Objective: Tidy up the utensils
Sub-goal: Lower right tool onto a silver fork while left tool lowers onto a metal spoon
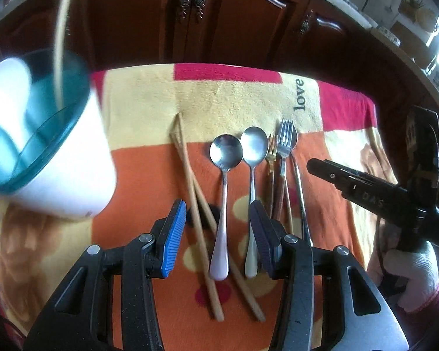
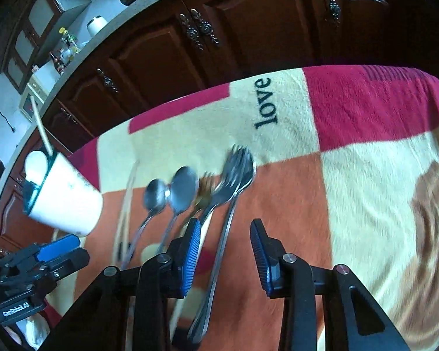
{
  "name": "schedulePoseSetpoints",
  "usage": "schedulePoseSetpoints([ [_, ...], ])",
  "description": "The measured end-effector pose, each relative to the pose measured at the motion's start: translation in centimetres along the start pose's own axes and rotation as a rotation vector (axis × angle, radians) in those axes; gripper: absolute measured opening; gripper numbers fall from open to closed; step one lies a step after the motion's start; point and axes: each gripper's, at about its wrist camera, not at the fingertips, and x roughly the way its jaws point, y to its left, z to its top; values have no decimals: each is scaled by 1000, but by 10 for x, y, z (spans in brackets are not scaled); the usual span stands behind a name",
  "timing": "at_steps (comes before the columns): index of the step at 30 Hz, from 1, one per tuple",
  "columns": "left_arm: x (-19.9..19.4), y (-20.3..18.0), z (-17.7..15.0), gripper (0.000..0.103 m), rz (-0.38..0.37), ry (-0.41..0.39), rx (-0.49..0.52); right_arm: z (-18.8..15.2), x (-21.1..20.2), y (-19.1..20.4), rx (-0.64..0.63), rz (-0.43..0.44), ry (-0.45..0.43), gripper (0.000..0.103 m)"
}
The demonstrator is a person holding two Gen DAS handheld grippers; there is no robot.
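On the patterned blanket (image 1: 149,102) lie two wooden chopsticks (image 1: 190,175), two steel spoons (image 1: 225,152) (image 1: 253,146), a small gold fork (image 1: 271,152), a silver fork (image 1: 284,143) and a long-handled spoon (image 1: 300,181). My left gripper (image 1: 218,207) hovers open over the chopsticks and the left spoon's handle. My right gripper (image 2: 225,228) stands open just above the long spoon's handle (image 2: 224,245), its pads clear of it. A white cup (image 1: 58,161) with a teal inside stands at the left, holding a white spoon and a wooden stick.
Dark wooden cabinets (image 1: 190,14) rise behind the blanket's far edge. The right half of the blanket (image 2: 365,190) bears no utensils. A gloved hand (image 1: 409,278) holds the right gripper (image 1: 316,166); the left gripper (image 2: 73,250) shows beside the cup (image 2: 64,199).
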Motion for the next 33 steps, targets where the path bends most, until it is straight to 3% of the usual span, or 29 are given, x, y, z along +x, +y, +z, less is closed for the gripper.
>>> schedulePoseSetpoints([
  [18, 69, 1, 54, 45, 20, 57, 40, 32, 34, -27, 20, 139, -1, 34],
  [33, 81, -9, 55, 40, -9, 70, 104, 40, 43, -29, -12, 155, -6, 34],
])
